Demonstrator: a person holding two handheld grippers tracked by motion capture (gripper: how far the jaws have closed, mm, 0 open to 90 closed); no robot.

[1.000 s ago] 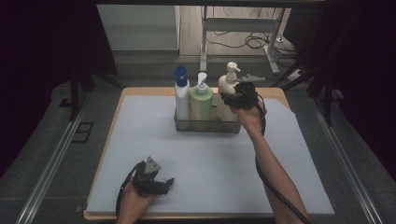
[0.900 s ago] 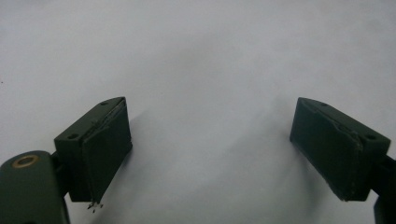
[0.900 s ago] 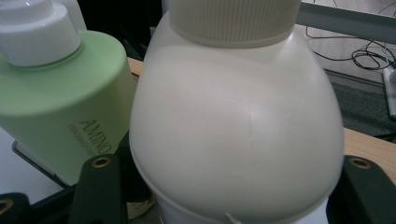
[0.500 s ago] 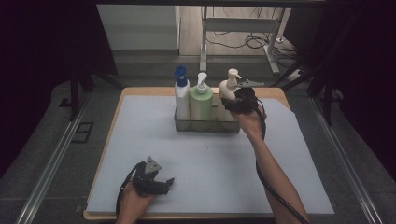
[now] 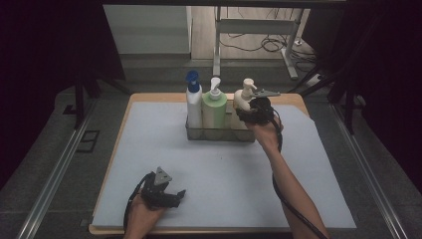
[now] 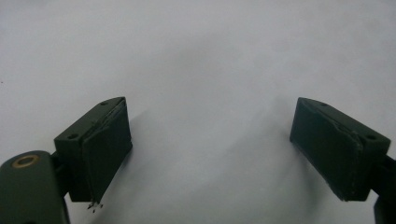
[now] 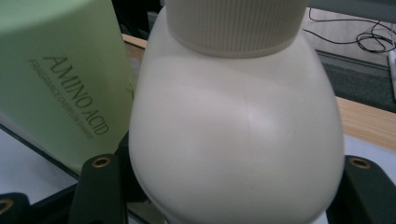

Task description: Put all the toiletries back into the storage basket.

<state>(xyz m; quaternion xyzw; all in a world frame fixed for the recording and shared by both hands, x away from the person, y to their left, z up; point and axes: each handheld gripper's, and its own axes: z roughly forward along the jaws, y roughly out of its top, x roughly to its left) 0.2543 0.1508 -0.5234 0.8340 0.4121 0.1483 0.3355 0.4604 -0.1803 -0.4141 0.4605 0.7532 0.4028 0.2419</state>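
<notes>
At the rack, right claw (image 5: 249, 110) pinches cream bottle (image 7: 236, 140); left claw (image 6: 210, 154) spread.

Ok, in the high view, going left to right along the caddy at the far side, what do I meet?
Blue-capped white spray bottle → light green pump bottle → cream rounded pump bottle → right tongs, set around that cream bottle.

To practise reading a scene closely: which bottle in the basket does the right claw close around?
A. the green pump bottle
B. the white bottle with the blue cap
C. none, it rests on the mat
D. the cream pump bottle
D: in the right gripper view the cream pump bottle sits between the jaws of the right claw, beside the green pump bottle.
</notes>
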